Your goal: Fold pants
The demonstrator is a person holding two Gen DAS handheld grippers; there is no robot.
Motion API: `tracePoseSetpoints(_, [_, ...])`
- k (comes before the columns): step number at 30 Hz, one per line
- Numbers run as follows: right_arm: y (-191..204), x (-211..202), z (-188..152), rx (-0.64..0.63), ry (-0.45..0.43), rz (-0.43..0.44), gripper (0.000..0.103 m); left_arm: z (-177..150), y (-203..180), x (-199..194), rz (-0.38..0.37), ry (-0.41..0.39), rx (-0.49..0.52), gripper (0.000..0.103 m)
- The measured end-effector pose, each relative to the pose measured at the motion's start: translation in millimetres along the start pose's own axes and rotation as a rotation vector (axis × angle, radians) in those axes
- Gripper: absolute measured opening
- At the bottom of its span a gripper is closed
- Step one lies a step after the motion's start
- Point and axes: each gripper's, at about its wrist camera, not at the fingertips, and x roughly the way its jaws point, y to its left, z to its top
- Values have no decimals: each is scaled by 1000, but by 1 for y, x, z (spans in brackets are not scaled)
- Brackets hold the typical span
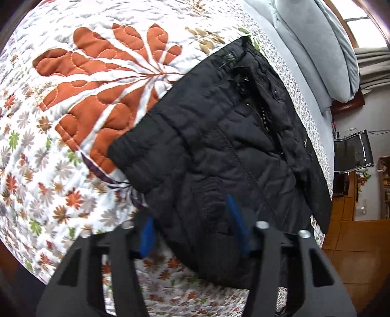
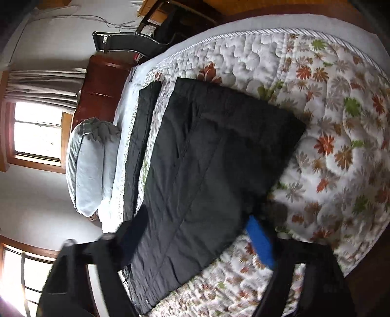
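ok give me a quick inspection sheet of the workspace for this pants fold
surface: bed with a floral quilt, orange leaf print; grey sheet along one side.
job's things: black quilted pants lie flat on the quilt, already folded over, zipper showing in the left wrist view.
clutter: a second dark folded piece beside the pants; grey pillow.
grippers: left gripper open, fingers straddling the pants' near edge; right gripper open, pants' edge between its fingers.
cables: thin wires on the wall behind the bed.
surroundings: windows with curtain, wooden headboard, a chrome chair, wood floor.
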Motion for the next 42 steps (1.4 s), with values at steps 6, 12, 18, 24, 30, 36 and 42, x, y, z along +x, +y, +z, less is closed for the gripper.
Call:
tracePoseSetpoints(6, [-9,-1,3,6,-30,32,18,3,3,-6,-54,-12,10,10])
tracePoseSetpoints(12, [-14,-15,-3,-34,-54,13,8,-1,7,-17,-79,-26,-26,6])
tracePoseSetpoints(18, [-1,-35,-18,-91,-29,-27,7,-4,13,-42,-66,15,-48,6])
tracePoseSetpoints(24, [-6,-33,-46,-146,40,-98,6,-10,56,-51,-60,36,-115,6])
tracePoseSetpoints(30, [-15,-16,-54,-185,83,-155,14,-10,68,-47,-50,55,-77,15])
tracePoseSetpoints(36, [26,-77,-61,-338,-104,-394,82,-25,53,-79,75,-8,47,100])
tracePoseSetpoints(42, [72,-38,-72,-568,25,-416,81,-4,20,-121,90,-113,155,100])
